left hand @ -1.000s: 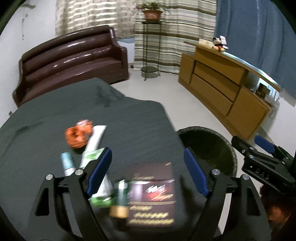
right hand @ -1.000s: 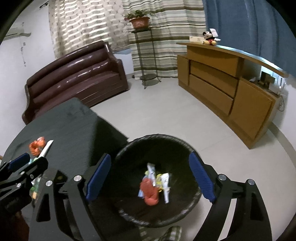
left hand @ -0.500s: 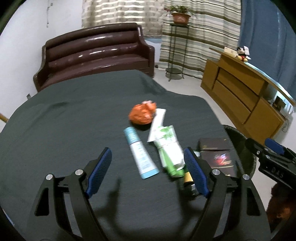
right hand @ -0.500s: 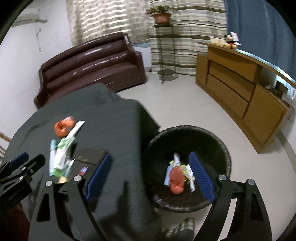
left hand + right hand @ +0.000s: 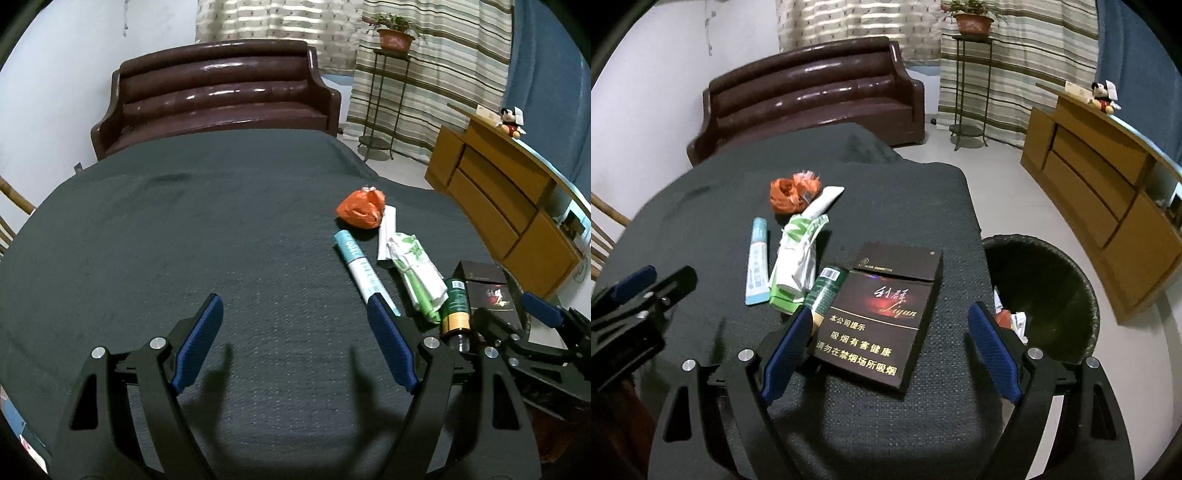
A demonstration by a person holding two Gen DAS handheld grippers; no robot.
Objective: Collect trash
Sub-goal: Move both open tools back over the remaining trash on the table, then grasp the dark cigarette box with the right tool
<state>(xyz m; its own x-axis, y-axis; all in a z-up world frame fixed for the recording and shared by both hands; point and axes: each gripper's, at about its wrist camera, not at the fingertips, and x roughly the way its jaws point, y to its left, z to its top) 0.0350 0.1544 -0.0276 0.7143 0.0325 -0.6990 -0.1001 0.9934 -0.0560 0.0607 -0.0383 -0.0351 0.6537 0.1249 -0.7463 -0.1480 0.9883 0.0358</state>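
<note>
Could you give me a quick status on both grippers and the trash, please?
Left gripper open, empty, over bare cloth. Right gripper open, straddling the cigarette box, not gripping. Bin beside table, some trash inside. Nothing blocking.

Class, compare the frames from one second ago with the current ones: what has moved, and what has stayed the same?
The right gripper swung left from above the bin to over the table, now open above the cigarette box. The left gripper also swung left, off the box to bare tablecloth. Nothing was grasped or released. The orange wrapper, tubes and box lie unmoved.
</note>
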